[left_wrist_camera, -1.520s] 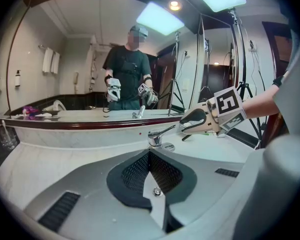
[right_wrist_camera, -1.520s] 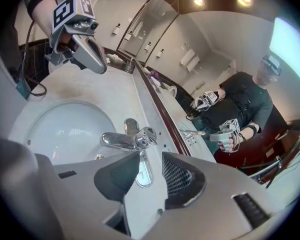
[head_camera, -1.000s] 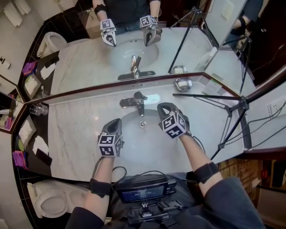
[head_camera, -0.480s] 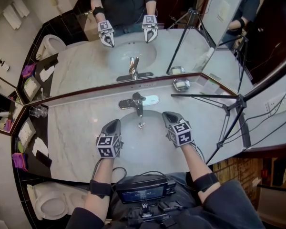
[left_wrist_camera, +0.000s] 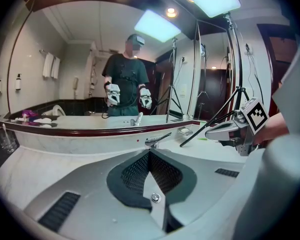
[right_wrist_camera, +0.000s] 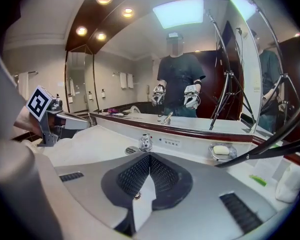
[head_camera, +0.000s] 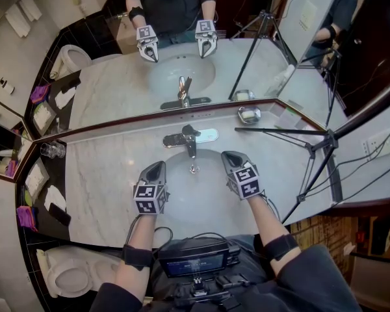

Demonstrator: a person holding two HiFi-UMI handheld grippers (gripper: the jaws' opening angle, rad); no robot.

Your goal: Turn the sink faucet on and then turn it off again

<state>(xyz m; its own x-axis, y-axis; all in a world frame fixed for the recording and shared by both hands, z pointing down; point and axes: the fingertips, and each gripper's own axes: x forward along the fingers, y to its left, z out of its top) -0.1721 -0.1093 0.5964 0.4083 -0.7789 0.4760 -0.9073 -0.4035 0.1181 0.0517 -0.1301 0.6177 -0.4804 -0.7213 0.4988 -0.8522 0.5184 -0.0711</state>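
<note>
One faucet (head_camera: 190,139) is sitting at the back edge of the sink (head_camera: 194,203), in the middle, just under the mirror (head_camera: 117,83). Its long part is running from the wall toward us, and its spout is pointing down into the bowl. Its flat base is lying sideways along the back edge.

We are seeing lots of bare white counter (head_camera: 101,181) on the left, with a glass (head_camera: 52,150) far off at the edge. On the right, a soap dish (head_camera: 249,115) is sitting near the wall, and a black tripod (head_camera: 315,149) is crowding that side.

We are holding the left gripper (head_camera: 157,167) and the right gripper (head_camera: 229,155) over the bowl. Both are pressing their jaws together, with nothing between them. The faucet is standing ahead of them, between the two tips, near both but touching neither.
</note>
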